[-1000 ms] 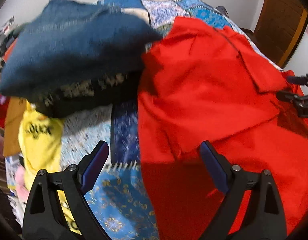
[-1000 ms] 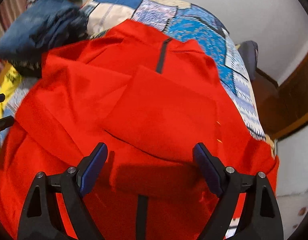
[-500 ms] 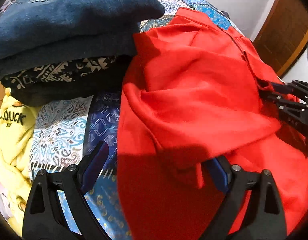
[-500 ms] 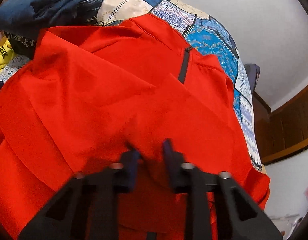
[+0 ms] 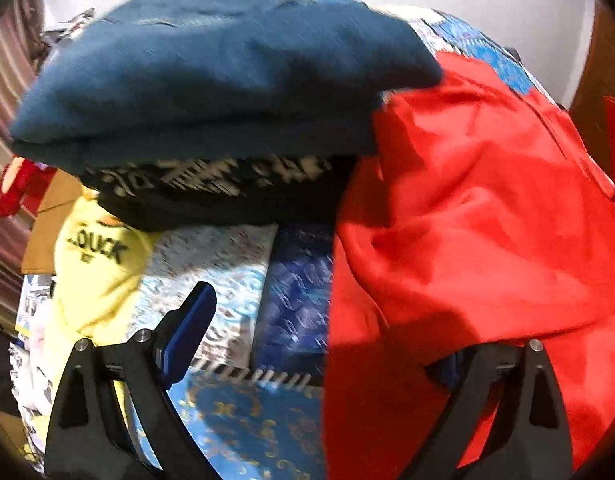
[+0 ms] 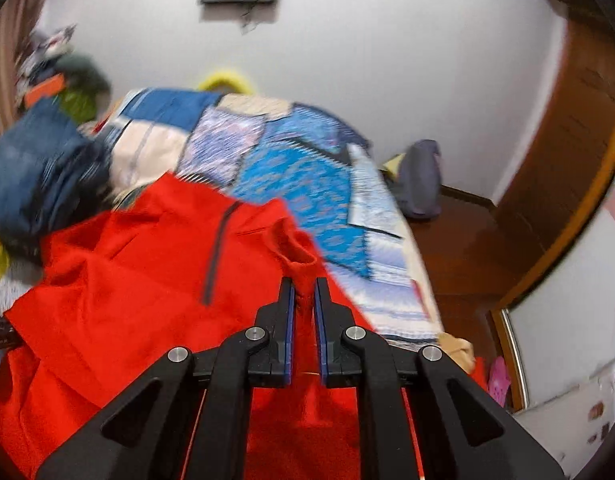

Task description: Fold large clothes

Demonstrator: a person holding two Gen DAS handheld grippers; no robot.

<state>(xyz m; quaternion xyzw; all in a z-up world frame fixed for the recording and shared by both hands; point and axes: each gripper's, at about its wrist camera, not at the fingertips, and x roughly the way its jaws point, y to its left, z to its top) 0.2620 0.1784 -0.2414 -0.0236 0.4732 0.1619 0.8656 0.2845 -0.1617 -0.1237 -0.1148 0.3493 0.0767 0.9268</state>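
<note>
A large red garment with a dark zip lies crumpled on a patchwork bedspread; it also shows in the right wrist view. My right gripper is shut on a raised fold of the red garment and holds it up off the bed. My left gripper is open at the garment's left edge; its left finger is over the bedspread and its right finger is hidden under red cloth.
A stack of folded clothes, blue denim on a black patterned piece, sits at the back left. A yellow printed shirt lies left. A wooden door and grey bag stand right of the bed.
My right gripper has closed on a fold of the red garment and lifted it. My left gripper has moved in so red cloth covers its right finger.
</note>
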